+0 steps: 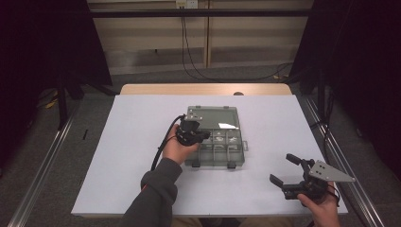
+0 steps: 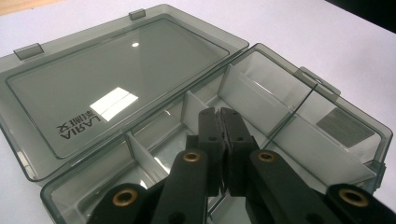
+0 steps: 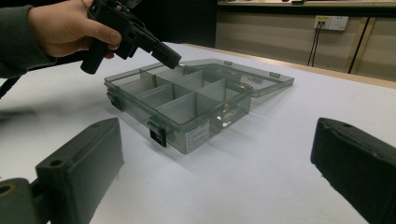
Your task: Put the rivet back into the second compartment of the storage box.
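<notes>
A smoky transparent compartment box (image 1: 217, 142) lies open in the middle of the white table, its lid (image 1: 215, 117) folded flat away from me. White dividers split the tray into several compartments (image 2: 261, 107); nothing shows in those I can see into. My left gripper (image 1: 204, 135) hovers over the tray's left part, jaws pressed together with nothing between them (image 2: 219, 116). In the right gripper view the left gripper (image 3: 170, 59) points down at the box (image 3: 187, 100). My right gripper (image 1: 283, 169) rests near the table's front right corner, jaws wide apart and empty.
The white table sheet (image 1: 137, 156) has bare room left, right and in front of the box. A wooden table edge (image 1: 203, 89) runs along the back. Cables (image 1: 189, 56) hang down the far wall. Metal rails (image 1: 47, 161) flank the table on the floor.
</notes>
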